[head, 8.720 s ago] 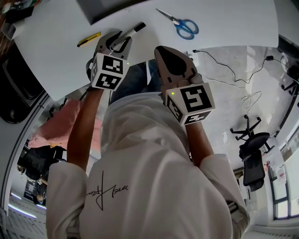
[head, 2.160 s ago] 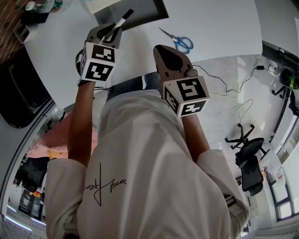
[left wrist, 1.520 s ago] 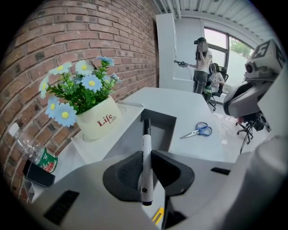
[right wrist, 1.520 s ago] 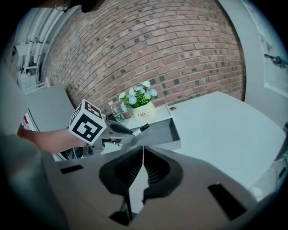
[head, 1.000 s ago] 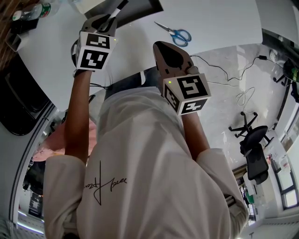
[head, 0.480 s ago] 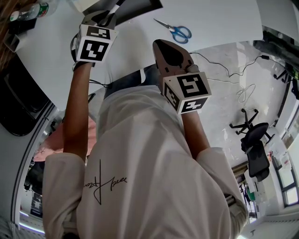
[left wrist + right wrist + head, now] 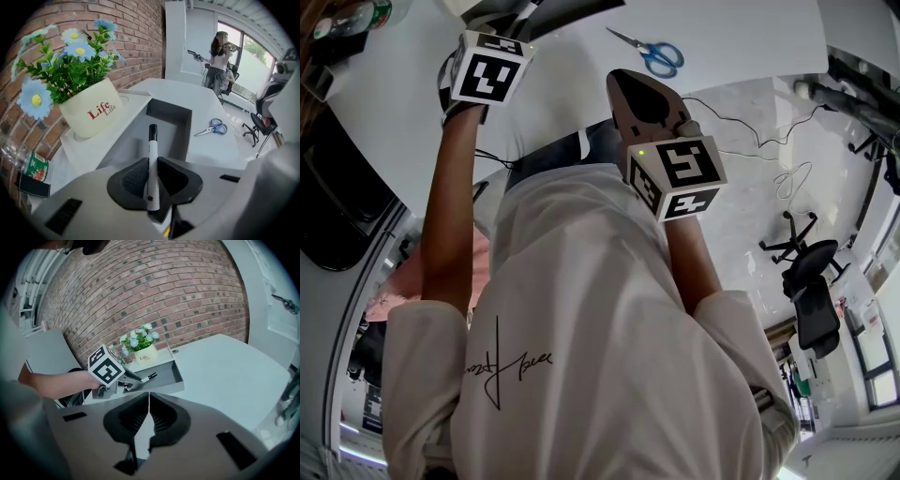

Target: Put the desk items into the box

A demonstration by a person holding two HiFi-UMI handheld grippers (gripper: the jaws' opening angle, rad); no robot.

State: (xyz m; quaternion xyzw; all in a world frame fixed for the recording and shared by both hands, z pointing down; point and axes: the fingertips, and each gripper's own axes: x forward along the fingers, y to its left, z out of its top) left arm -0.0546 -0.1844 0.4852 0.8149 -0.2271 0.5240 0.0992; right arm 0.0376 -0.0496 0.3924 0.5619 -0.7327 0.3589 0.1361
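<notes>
A red brick wall (image 7: pixel 154 291) backs the white worktop (image 7: pixel 225 371). Daylight enters through a tall window (image 7: pixel 251 63). Black office chairs (image 7: pixel 814 314) stand on the pale, glossy floor (image 7: pixel 750 187).

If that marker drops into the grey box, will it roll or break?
Probably rolls: the marker is a smooth round tube. It looks stiff, standing straight in the left gripper. The box walls should stop it.

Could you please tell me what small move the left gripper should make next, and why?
Probably lower the left gripper a little and open it. It is shut on the marker, and the marker's capped end already seems to hang over the open box, so a short drop should land it inside.
</notes>
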